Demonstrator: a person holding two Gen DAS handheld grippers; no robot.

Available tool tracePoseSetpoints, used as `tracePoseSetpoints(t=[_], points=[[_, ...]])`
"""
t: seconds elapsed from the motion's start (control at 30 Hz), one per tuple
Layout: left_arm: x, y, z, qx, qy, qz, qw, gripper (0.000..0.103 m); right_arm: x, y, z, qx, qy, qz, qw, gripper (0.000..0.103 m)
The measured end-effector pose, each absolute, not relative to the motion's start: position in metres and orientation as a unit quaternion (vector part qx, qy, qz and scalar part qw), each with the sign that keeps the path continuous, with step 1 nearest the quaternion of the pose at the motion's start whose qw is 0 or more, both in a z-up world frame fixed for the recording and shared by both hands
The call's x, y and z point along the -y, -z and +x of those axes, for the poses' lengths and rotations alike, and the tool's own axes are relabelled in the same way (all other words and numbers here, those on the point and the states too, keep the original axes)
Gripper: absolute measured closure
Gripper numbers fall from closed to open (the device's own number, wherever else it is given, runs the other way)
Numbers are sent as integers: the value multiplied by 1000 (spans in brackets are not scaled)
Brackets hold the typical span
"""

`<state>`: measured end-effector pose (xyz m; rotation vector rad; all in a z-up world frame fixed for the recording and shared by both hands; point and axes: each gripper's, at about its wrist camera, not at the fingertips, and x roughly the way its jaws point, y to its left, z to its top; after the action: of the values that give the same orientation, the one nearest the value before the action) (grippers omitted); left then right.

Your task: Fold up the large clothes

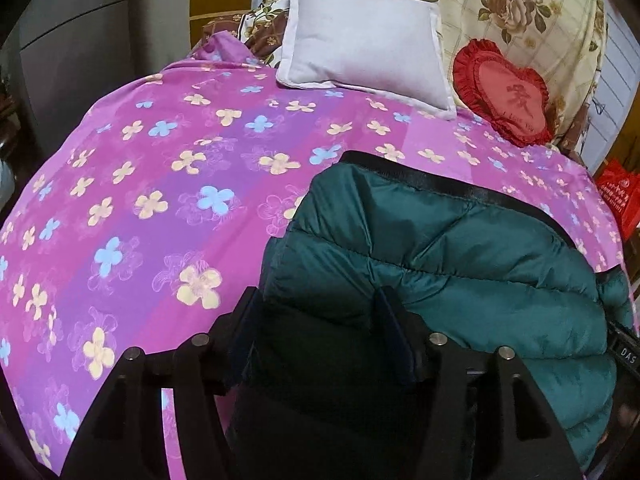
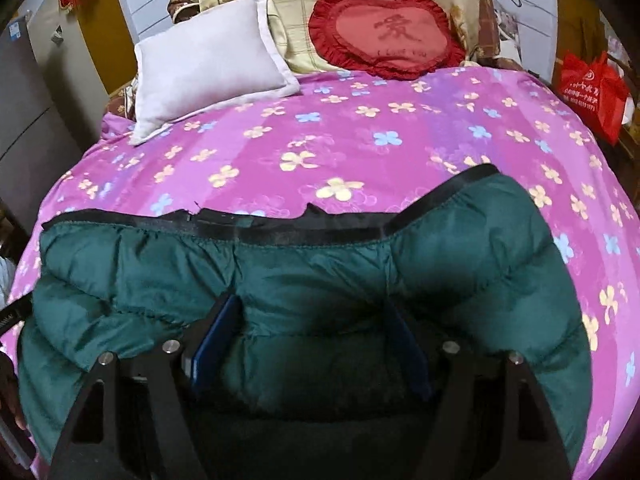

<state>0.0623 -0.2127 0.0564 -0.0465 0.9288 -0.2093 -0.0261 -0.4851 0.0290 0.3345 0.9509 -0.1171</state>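
Green puffer jacket (image 2: 320,280) lies bunched on pink floral bedspread (image 2: 360,148), black hem band at far edge. Left gripper (image 1: 316,312) fingers (image 1: 244,320) spread, pinching thick fold of jacket's left end. Right gripper (image 2: 312,320) fingers (image 2: 218,328) spread likewise, jacket padding bulging between them. White pillow (image 2: 200,72), red heart cushion (image 2: 384,36) at bed head.
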Motion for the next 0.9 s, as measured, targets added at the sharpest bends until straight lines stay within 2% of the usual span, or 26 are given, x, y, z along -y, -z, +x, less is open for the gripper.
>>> tracePoseSetpoints(t=[0.13, 0.33, 0.47, 0.6, 0.77, 0.9], points=[[218, -56, 58, -437, 94, 2, 894, 53, 483, -40, -31, -456, 64, 161, 873, 25], [218, -54, 58, -432, 93, 5, 897, 53, 462, -83, -52, -399, 19, 179, 899, 25], [219, -55, 58, -430, 92, 9, 898, 53, 427, -96, -36, -403, -17, 133, 905, 25], [219, -54, 59, -429, 94, 13, 898, 53, 404, -78, -15, -430, -12, 96, 897, 25], [221, -51, 63, -425, 96, 10, 900, 53, 417, -41, -2, -461, 0, 144, 876, 22], [225, -48, 63, -421, 89, 14, 903, 52, 410, -33, 1, -461, 12, 121, 879, 20]])
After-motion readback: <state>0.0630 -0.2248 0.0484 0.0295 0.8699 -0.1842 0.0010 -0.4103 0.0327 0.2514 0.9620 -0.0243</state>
